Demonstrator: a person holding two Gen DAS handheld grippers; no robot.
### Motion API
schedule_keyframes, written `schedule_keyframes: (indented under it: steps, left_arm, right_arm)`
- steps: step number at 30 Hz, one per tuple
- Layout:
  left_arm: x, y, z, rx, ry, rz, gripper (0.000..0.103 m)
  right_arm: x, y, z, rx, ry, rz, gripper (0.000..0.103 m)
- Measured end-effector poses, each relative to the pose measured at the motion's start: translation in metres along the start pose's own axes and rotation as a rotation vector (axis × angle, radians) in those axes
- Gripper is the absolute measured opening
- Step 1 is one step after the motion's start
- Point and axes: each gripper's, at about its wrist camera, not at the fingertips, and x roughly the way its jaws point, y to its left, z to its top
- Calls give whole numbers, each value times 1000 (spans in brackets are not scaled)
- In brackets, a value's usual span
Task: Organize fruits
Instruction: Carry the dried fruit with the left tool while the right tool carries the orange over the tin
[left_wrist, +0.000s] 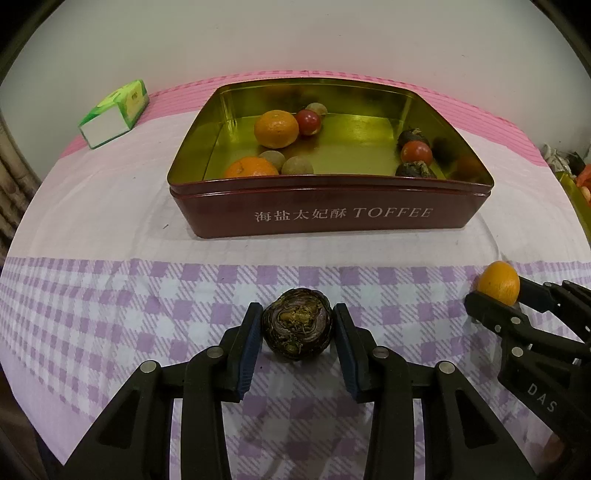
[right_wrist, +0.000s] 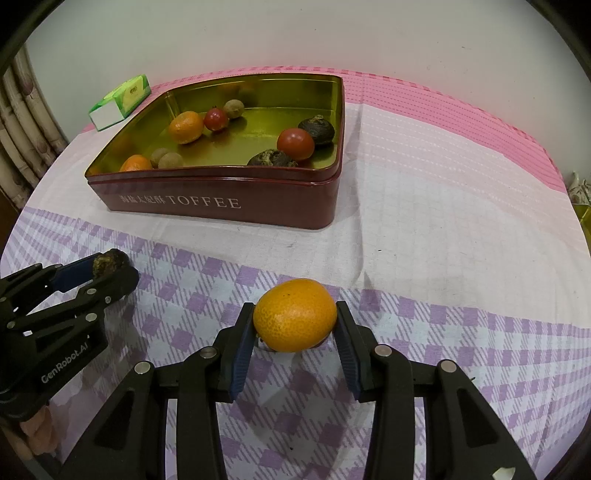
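- Checked tablecloth (left_wrist: 110, 314): lay under everything; its edges were cut off by the fisheye rim.
- Toffee tin (left_wrist: 332, 214): open, at the far centre, and already held tangerines, cherry tomatoes, pale round fruits and dark water chestnuts. Its near wall hid part of the contents.
- Left gripper (left_wrist: 297, 326): clamped narrowly on a water chestnut (left_wrist: 297, 325), low over the cloth.
- Right gripper (right_wrist: 294, 317): closed on a tangerine (right_wrist: 294, 314), likewise near the cloth.
- Step judged: both fruits picked. The next move called for carrying each over the tin's rim to its own kind.
- Tissue pack (left_wrist: 114, 112): left of the tin, print illegible.
- Pale fruits: species hard to make out.
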Motion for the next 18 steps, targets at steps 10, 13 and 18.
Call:
schedule_keyframes:
  steps: [10, 13, 18]
  left_arm:
    - [-4, -1, -2, 8, -2, 11, 39]
    - [-5, 0, -3, 8, 0, 10, 39]
    - [-7, 3, -3, -2, 4, 9, 39]
  right_arm:
    - [1, 0, 0, -6, 1, -3, 39]
    - [1, 0, 0, -7, 2, -3, 39]
    - [2, 0, 0, -5, 3, -3, 39]
